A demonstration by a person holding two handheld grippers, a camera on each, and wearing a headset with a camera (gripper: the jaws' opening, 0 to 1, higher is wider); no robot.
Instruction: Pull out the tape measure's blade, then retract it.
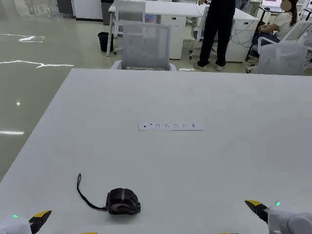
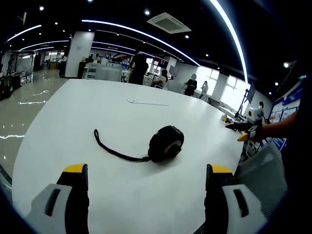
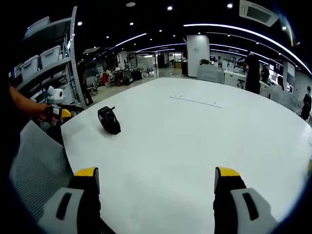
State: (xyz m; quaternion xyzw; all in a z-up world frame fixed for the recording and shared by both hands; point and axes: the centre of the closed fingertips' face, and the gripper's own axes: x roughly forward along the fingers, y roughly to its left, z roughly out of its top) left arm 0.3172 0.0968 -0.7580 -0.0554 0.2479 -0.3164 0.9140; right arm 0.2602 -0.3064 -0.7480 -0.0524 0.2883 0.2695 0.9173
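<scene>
Jaws gape wide and empty on both the left gripper (image 2: 147, 168) and the right gripper (image 3: 158, 171); the tape measure (image 2: 165, 143) sits on the white table (image 1: 204, 165) just ahead of the left; I would pinch its case squarely with that one, clear of the strap (image 2: 114, 148), leaving the right free to do the pulling.

This is a large open-plan office. A broad white table (image 1: 219, 161) carries a built-in power strip (image 1: 170, 126) at the frame's centre, with a grey mesh chair (image 1: 145, 46) at its far edge. Along the top of the head view stand white desks (image 1: 161, 7) on a glossy floor (image 1: 39, 73), one person standing (image 1: 216, 29) and another seated (image 1: 280, 22) at upper right. The left gripper view shows a dark ceiling with long light strips (image 2: 146, 35) and an air-conditioning unit (image 2: 168, 22); storage shelves (image 3: 48, 63) fill the right gripper view's upper left.
</scene>
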